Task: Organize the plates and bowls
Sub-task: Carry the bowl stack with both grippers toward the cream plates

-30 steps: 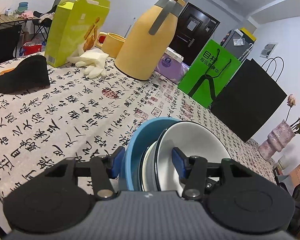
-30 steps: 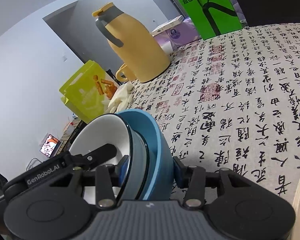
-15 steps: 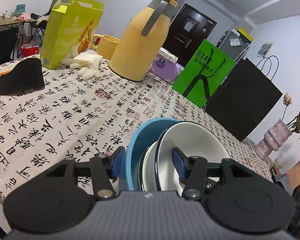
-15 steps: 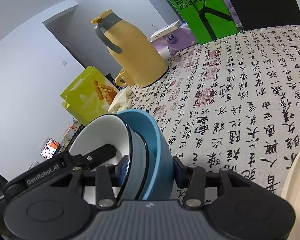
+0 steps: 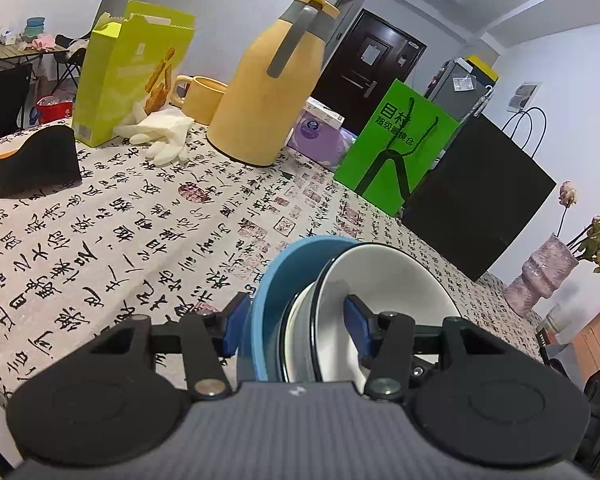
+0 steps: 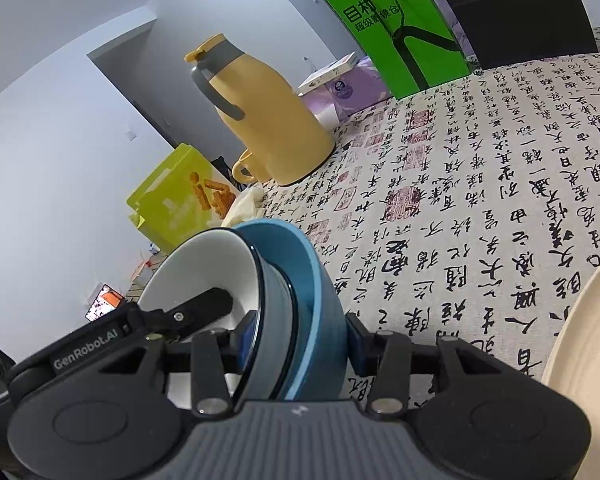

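A nested stack of bowls hangs tilted on its side above the table, held from both sides. The outer blue bowl (image 5: 270, 292) (image 6: 320, 280) holds a grey bowl (image 6: 274, 312), and a white bowl with a dark rim (image 5: 384, 280) (image 6: 204, 264) sits innermost. My left gripper (image 5: 296, 326) is shut on the stack's rims, one pad outside the blue bowl, one inside the white bowl. My right gripper (image 6: 300, 340) clamps the opposite rims the same way. The left gripper (image 6: 100, 336) shows in the right wrist view, reaching into the white bowl.
A cream plate (image 6: 580, 340) lies at the right edge on the calligraphy tablecloth (image 5: 120, 240). Further back stand a yellow jug (image 5: 268, 100), a mug (image 5: 202, 98), a green box (image 5: 128, 84), gloves (image 5: 160, 136), a green bag (image 5: 396, 152) and a black bag (image 5: 480, 208).
The bowl stack stays clamped by both grippers. The right wrist view has drifted slightly, and the cream plate's edge has come into it at the right.
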{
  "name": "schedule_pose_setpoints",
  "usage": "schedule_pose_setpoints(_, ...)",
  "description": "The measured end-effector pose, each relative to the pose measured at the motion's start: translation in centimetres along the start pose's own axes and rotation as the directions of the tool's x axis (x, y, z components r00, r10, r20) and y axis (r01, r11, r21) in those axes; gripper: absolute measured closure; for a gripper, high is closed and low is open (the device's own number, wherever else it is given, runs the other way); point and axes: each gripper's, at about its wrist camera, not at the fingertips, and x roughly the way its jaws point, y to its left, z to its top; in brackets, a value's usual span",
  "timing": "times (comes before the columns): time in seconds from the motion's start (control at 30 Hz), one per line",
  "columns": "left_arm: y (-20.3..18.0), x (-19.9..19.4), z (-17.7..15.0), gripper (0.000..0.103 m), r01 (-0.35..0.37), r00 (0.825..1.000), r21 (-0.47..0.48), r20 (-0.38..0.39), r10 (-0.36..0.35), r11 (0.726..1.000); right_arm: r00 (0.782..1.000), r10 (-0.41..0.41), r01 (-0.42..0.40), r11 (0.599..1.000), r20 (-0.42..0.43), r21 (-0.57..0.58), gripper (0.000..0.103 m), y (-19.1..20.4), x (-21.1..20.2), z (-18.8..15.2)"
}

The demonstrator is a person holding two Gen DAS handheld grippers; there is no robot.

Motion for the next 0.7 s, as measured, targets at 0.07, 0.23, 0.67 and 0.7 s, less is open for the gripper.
schedule_pose_setpoints(0.07, -0.2, -0.1, 0.0, 0.051, 0.001, 1.0, 0.003, 0.001, -0.001, 1.0, 1.0, 0.001, -0.001, 1.0, 0.003, 0.001, 0.059, 0.0, -0.3, 0.0)
schedule_pose_setpoints(0.23, -1.0, -0.4, -0.2, 0.051, 0.007, 1.0, 0.012, 0.005, -0.007, 1.0, 1.0, 0.002, -0.002, 1.0, 0.014, 0.006, 0.059, -0.3, -1.1, 0.0)
schedule_pose_setpoints(0.67, -3.3, -1.3, -1.0, 0.051, 0.03, 0.999, 0.04, 0.01, -0.03, 0.999, 0.999, -0.001, 0.0, 1.0, 0.052, 0.02, 0.059, -1.2, -3.9, -0.1)
schedule_pose_setpoints(0.7, -3.5, -1.4, -1.0, 0.051, 0.031, 0.999, 0.042, 0.011, -0.032, 0.999, 0.998, 0.0, -0.001, 1.0, 0.055, 0.021, 0.059, -1.3, -4.1, -0.2)
